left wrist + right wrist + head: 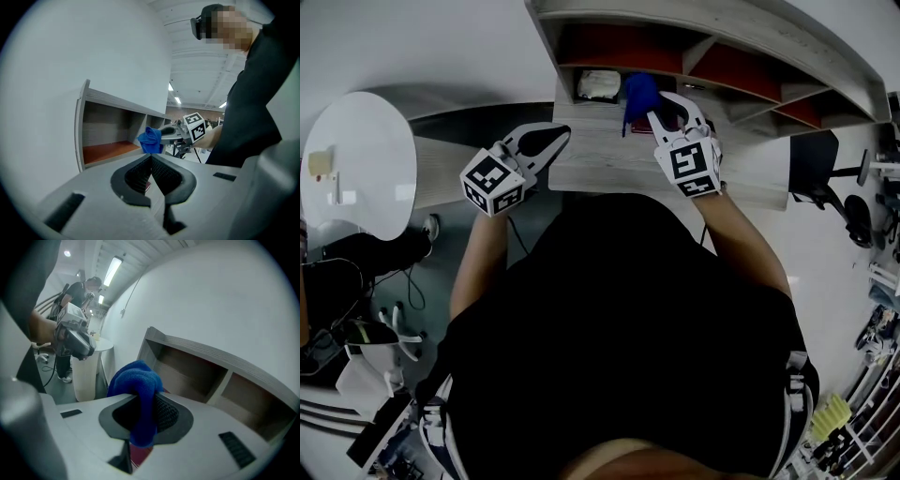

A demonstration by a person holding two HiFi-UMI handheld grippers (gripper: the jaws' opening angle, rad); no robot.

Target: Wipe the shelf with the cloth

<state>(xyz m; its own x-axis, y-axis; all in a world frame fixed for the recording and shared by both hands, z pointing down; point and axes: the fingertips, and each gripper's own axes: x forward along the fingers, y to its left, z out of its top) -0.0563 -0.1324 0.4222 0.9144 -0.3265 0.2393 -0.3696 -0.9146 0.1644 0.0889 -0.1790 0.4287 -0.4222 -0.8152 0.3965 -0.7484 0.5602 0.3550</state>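
Note:
A blue cloth [639,97] hangs bunched from my right gripper [661,114], which is shut on it just in front of the shelf [694,23]. The shelf is grey-framed, with orange-red compartment floors. In the right gripper view the cloth [138,380] fills the gap between the jaws of that gripper [143,397] and droops below them, with the shelf [201,366] behind. My left gripper [546,141] hovers over the wooden desk top [600,164], left of the cloth. In its own view the left gripper [151,158] is shut on nothing, and the cloth [151,139] shows ahead of it.
A crumpled white thing [598,84] lies in the shelf's left compartment. A dark red flat thing [140,453] sits on the desk under the right gripper. A white round table [361,159] stands to the left, and a black chair [811,159] to the right. Cables lie on the floor.

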